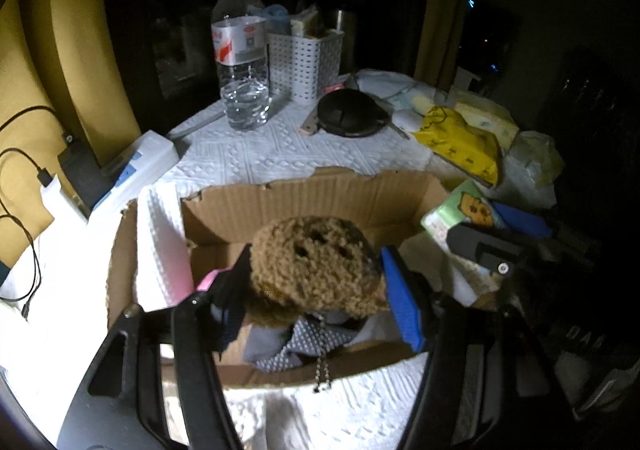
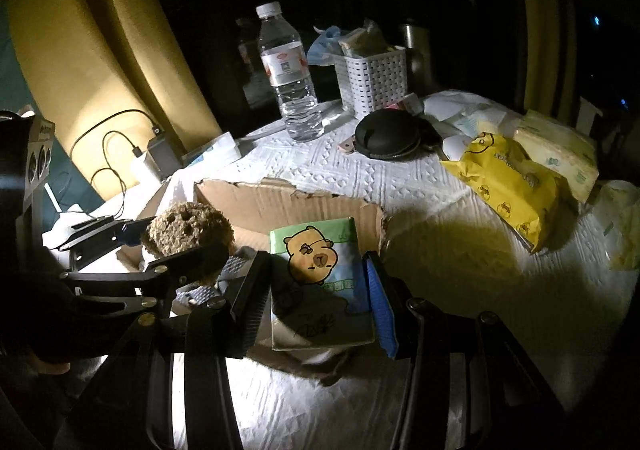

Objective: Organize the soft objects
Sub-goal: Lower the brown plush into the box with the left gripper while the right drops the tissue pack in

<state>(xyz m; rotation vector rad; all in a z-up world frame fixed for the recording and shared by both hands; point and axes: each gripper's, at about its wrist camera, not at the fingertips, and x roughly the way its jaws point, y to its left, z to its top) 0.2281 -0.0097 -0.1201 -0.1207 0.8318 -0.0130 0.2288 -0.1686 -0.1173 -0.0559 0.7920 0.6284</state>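
A brown curly plush toy (image 1: 316, 262) sits between the pads of my left gripper (image 1: 316, 300), which is shut on it above the open cardboard box (image 1: 320, 194). A ball chain (image 1: 322, 370) hangs from the toy. Inside the box lie a grey dotted cloth (image 1: 280, 350) and a white and pink foam sheet (image 1: 164, 246). My right gripper (image 2: 316, 302) is shut on a green tissue pack with a cartoon capybara (image 2: 320, 270), held over the box's right end (image 2: 280, 194). The plush toy (image 2: 188, 228) shows to its left.
On the white embossed cloth (image 2: 340, 170) behind the box stand a water bottle (image 2: 290, 78), a white basket (image 2: 374, 80) and a black round case (image 2: 388, 138). A yellow pack (image 2: 508, 182) and pale tissue packs (image 2: 560, 154) lie at the right. Chargers and cables (image 2: 148, 162) are at the left.
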